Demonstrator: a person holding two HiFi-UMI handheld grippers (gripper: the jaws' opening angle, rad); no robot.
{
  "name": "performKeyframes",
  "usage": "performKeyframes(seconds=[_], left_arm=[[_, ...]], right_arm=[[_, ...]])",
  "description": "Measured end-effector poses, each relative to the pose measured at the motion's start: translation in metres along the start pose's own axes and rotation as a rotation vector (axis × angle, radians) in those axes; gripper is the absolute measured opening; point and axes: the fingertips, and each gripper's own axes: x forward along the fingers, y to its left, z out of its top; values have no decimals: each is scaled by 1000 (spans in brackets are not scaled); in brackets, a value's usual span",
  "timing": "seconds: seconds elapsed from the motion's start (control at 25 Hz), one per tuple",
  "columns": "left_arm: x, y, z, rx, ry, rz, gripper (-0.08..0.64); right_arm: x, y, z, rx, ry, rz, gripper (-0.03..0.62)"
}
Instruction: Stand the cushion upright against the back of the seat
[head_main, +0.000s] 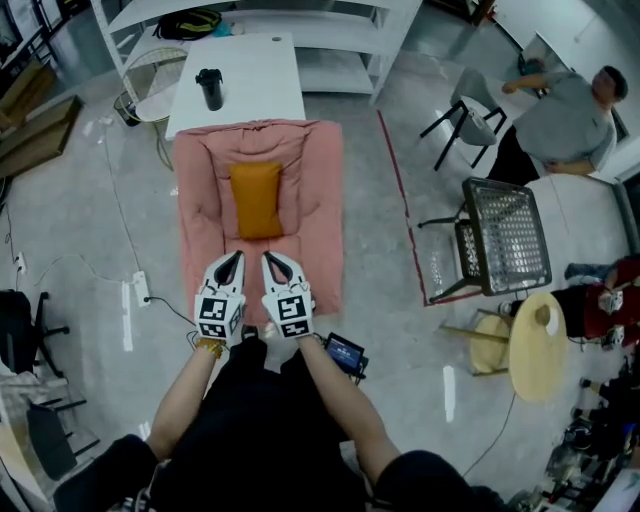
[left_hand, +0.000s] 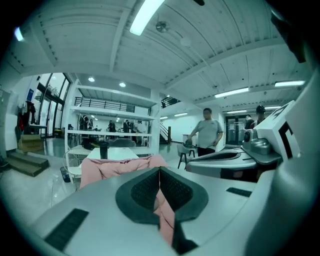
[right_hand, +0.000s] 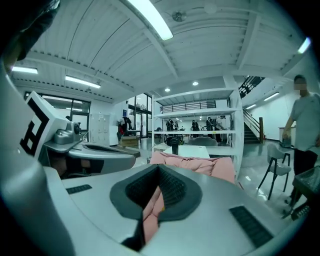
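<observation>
Standing at the left edge of the head view: black office chair (head_main: 20, 338). Just right of it, a white power strip (head_main: 141, 288) on the grey floor, its cable trailing toward the middle.

Upper left of centre: white table (head_main: 245, 95), carrying a black cup (head_main: 209, 88). White shelves (head_main: 330, 35) behind it, along the top edge.

Centre: pink seat (head_main: 320, 215), padded, lying lengthwise up the frame with its back end touching the table.

Cushion (head_main: 257, 200): orange, oblong, on the middle of the seat, its far end at the foot of the back padding. From above I cannot tell whether it leans on the back or lies flat.

Below the cushion, over the seat's near edge and well apart from the cushion:
- Left gripper (head_main: 237, 258): jaws pressed together at the tips, nothing between them. Its own view shows only the pink seat through the slit behind the tips.
- Right gripper (head_main: 268, 257): just beside the left, jaws likewise pressed together and empty.

Both point up the frame, toward the seat's back.

Right of the person's forearms: small tablet (head_main: 345, 352), screen lit.

Right of the seat: red tape (head_main: 398, 190) on the floor, then a black wire chair (head_main: 505, 235).

Lower right: round pale stool (head_main: 538, 350).

Upper right: person (head_main: 565, 115) in a grey top.
</observation>
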Motion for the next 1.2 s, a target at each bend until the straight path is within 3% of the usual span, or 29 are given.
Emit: performKeyframes(seconds=[0.4,0.64,0.88,1.2], left_arm=[[-11,-23,16,18,-48,19,12],[-36,-49,23,41,-64,40,12],[-72,-79,21,49,-72,67,12],[-114,-93,22,47,-81,63,12]], right_arm=[[-29,2,5,-18,-26,39,15],[-56,2,12,28,-80,52,15],[-96,23,1,42,-93,101,15],[-132,54,-5,19,-97,91,15]])
